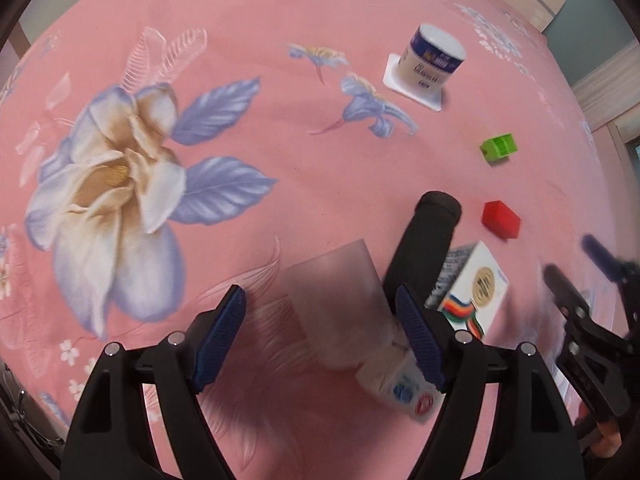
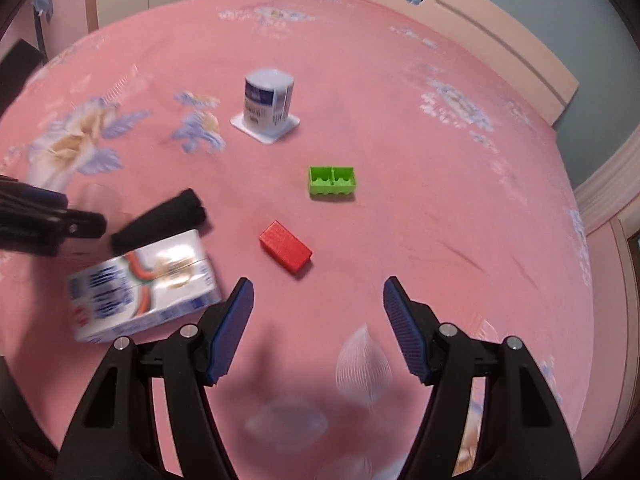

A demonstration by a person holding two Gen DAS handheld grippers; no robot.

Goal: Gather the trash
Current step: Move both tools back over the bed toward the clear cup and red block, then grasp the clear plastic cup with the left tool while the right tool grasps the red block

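Observation:
On the pink flowered cloth [image 1: 280, 140] lie a frosted translucent cup [image 1: 340, 300], a black cylinder [image 1: 424, 248], a white carton with a rainbow stripe [image 1: 476, 288] and a small white carton [image 1: 400, 384]. My left gripper [image 1: 320, 332] is open, with the frosted cup between its fingers. My right gripper [image 2: 318, 328] is open and empty above bare cloth; it also shows at the right edge of the left wrist view [image 1: 588, 276]. In the right wrist view the striped carton [image 2: 144, 288] and the black cylinder [image 2: 160, 224] lie at the left, beside my left gripper [image 2: 48, 220].
A white and blue tub on a white square coaster [image 1: 434, 60] stands farther back [image 2: 266, 106]. A green block [image 1: 498, 148] [image 2: 332, 182] and a red block [image 1: 500, 220] [image 2: 285, 246] lie on the cloth. A beige headboard [image 2: 460, 12] and walls border the far side.

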